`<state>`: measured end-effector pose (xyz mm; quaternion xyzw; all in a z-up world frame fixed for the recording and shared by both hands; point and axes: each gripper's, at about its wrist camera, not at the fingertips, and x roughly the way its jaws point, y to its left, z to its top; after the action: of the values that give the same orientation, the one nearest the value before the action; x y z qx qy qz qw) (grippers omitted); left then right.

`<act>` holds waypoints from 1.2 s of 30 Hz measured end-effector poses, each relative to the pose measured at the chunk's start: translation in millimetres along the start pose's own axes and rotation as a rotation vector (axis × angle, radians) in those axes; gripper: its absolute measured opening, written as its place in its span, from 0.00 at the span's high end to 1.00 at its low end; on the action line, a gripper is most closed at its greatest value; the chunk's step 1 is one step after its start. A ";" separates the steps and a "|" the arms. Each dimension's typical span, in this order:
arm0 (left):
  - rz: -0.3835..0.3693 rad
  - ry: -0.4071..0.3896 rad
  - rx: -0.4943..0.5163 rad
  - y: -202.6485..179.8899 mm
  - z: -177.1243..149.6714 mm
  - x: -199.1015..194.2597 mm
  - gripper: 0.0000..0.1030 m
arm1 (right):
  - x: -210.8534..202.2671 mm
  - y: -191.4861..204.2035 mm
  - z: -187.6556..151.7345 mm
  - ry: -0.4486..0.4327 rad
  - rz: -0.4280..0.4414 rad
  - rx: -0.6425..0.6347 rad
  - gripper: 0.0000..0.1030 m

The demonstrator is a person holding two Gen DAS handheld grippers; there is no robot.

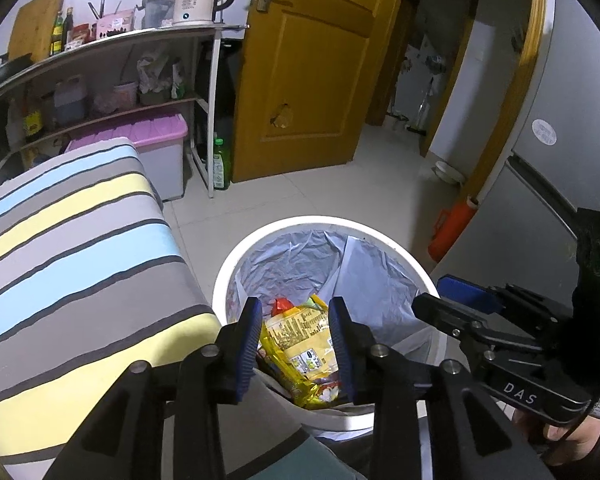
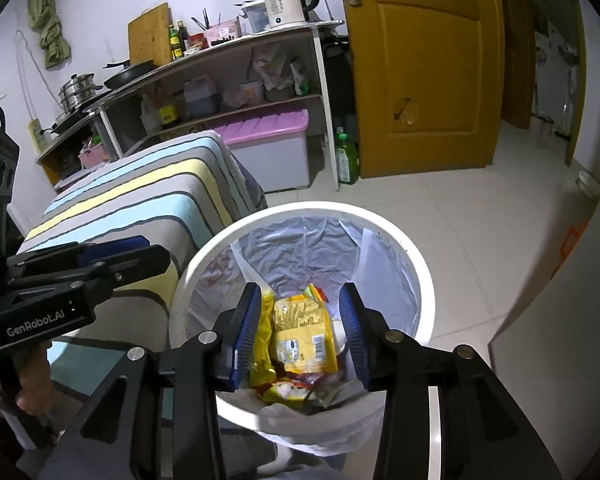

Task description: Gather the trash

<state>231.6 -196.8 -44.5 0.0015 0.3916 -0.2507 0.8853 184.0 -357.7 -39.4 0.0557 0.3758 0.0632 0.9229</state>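
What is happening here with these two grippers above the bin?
A person holds two hand-held grippers over a round white trash bin with a clear plastic liner. The left gripper and the right gripper both have open jaws, and neither holds anything. Yellow snack wrappers lie inside the bin below them. A striped cloth-covered surface stands beside the bin.

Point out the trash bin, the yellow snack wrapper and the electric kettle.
trash bin [image 2: 424, 280]: right wrist view, white rim.
yellow snack wrapper [image 2: 304, 332]: right wrist view, printed face.
electric kettle [image 1: 196, 0]: left wrist view, white body.
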 end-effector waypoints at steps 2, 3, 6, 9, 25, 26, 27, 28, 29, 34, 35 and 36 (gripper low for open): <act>0.005 -0.014 0.001 1.2 -1.5 -7.5 0.67 | -5.4 3.8 1.4 -0.010 -0.002 -0.010 0.59; 0.006 -0.024 0.001 1.8 -2.2 -12.4 0.67 | -8.2 5.2 1.5 -0.014 -0.003 -0.015 0.59; 0.010 -0.042 -0.004 3.4 -3.7 -25.1 0.67 | -19.1 15.2 2.8 -0.031 -0.004 -0.034 0.59; 0.018 -0.068 0.000 3.2 -7.9 -41.9 0.67 | -31.1 25.7 3.6 -0.049 0.003 -0.047 0.59; 0.079 -0.192 -0.012 11.6 -44.0 -137.4 0.67 | -92.8 89.5 -14.5 -0.124 0.019 -0.144 0.59; 0.084 -0.199 -0.010 11.2 -47.6 -143.8 0.67 | -96.6 92.2 -16.2 -0.130 0.020 -0.149 0.59; 0.089 -0.207 -0.008 10.6 -51.5 -150.3 0.67 | -100.5 94.8 -18.6 -0.136 0.021 -0.153 0.59; 0.095 -0.215 -0.006 10.4 -54.1 -156.2 0.67 | -104.3 98.2 -20.7 -0.141 0.022 -0.158 0.59; 0.101 -0.221 -0.004 9.9 -56.9 -161.4 0.67 | -108.5 101.3 -23.3 -0.146 0.024 -0.163 0.59; 0.120 -0.239 0.006 6.1 -73.0 -184.6 0.67 | -122.8 114.7 -35.9 -0.152 0.043 -0.187 0.59; 0.131 -0.243 0.007 5.5 -76.9 -189.2 0.67 | -124.8 115.8 -38.0 -0.154 0.045 -0.190 0.59; 0.140 -0.242 0.005 5.5 -79.4 -191.5 0.67 | -126.8 117.1 -41.3 -0.154 0.046 -0.191 0.59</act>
<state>70.4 -91.4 32.4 0.0009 0.2802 -0.1879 0.9414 56.4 -260.1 35.9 -0.0193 0.2948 0.1155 0.9484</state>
